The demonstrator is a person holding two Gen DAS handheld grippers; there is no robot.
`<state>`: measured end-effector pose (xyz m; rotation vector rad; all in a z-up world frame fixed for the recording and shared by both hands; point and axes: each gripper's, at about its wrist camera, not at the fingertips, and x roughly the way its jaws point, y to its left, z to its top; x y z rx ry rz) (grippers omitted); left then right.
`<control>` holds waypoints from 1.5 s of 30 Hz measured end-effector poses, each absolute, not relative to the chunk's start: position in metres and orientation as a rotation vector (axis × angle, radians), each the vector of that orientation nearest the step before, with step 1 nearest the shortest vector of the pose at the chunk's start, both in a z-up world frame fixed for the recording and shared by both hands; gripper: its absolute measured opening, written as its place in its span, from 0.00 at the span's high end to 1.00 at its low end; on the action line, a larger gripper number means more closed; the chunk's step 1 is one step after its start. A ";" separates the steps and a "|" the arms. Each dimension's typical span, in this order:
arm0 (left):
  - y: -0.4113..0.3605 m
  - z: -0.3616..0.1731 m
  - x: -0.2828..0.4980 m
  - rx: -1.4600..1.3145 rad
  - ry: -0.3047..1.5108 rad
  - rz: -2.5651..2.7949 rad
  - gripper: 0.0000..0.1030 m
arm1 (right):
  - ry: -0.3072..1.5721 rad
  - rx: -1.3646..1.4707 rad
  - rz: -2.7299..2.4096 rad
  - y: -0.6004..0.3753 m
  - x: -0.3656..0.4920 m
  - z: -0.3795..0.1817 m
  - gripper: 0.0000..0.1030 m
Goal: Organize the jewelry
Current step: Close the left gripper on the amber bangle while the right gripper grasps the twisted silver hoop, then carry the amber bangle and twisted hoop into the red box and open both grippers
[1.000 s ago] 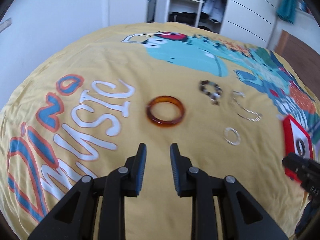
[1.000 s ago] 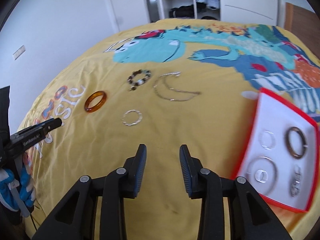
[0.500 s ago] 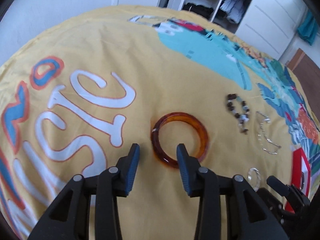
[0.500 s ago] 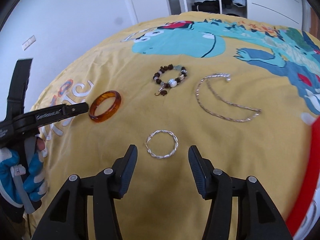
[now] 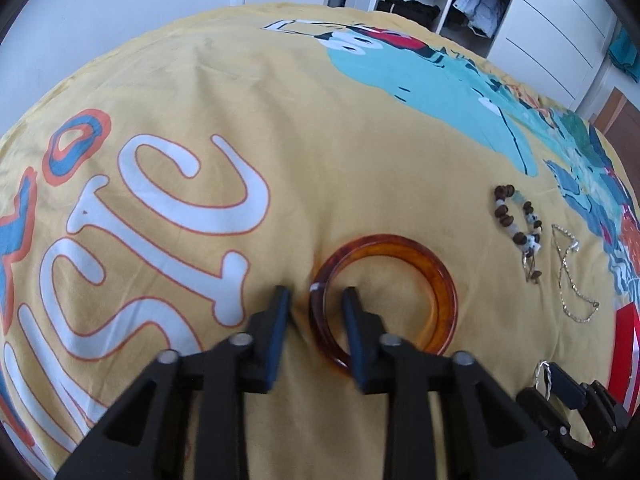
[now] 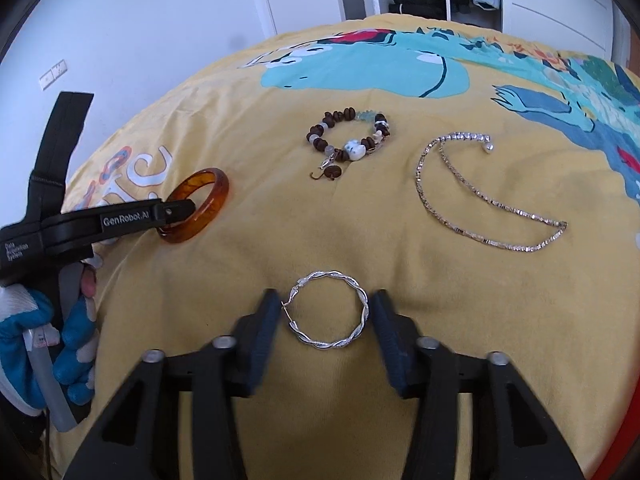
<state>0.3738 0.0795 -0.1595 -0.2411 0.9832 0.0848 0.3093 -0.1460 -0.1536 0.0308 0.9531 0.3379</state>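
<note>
Landmark: amber bangle.

1. Yellow bedspread, cartoon print w/ white lettering; carries every item. Wardrobe, doors behind it.
2. Red-edged box: only a sliver, R of bangle in L wrist view; R wrist view shows just a red corner at bottom R.
3. Left gripper: straddles bangle's L rim, one finger outside the ring, other inside. Jaws have just been closing, rim between them; small gap still shows beside the outer finger, so not yet clamped. R wrist view shows it side-on, tip at the bangle, gloved hand on its handle.
4. Right gripper: jaws have just been closing, parted either side of silver hoop, pads not pressing it. In L wrist view only its black tip, lower R of bangle.
5. Chain necklace: loose crescent, long axis running away-L to near-R; far R of bangle, beyond beads.
6. Amber bangle: flat on spread, opening up. R wrist view shows it edge-on, part hidden by L finger.
7. Bead bracelet: R of bangle & farther back, charm trailing toward camera.
8. Twisted silver hoop: flat, R of bangle & nearer; L wrist view shows only a bit beside R gripper tip.
</note>
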 end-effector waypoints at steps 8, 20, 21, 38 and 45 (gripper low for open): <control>0.080 -0.149 0.357 -0.235 0.941 0.063 0.91 | 0.920 0.058 0.331 -0.151 0.295 -0.144 0.60; 0.069 -0.113 0.325 -0.199 0.904 0.066 0.91 | 0.858 0.098 0.321 -0.177 0.265 -0.105 0.60; 0.067 -0.109 0.322 -0.195 0.900 0.065 0.91 | 0.851 0.099 0.320 -0.180 0.261 -0.101 0.60; -0.070 -0.043 0.296 -0.118 0.842 -0.150 0.91 | 0.772 0.089 0.114 -0.321 0.206 -0.048 0.60; -0.181 -0.047 0.291 -0.073 0.875 -0.327 0.91 | 0.804 0.094 -0.002 -0.401 0.202 -0.057 0.60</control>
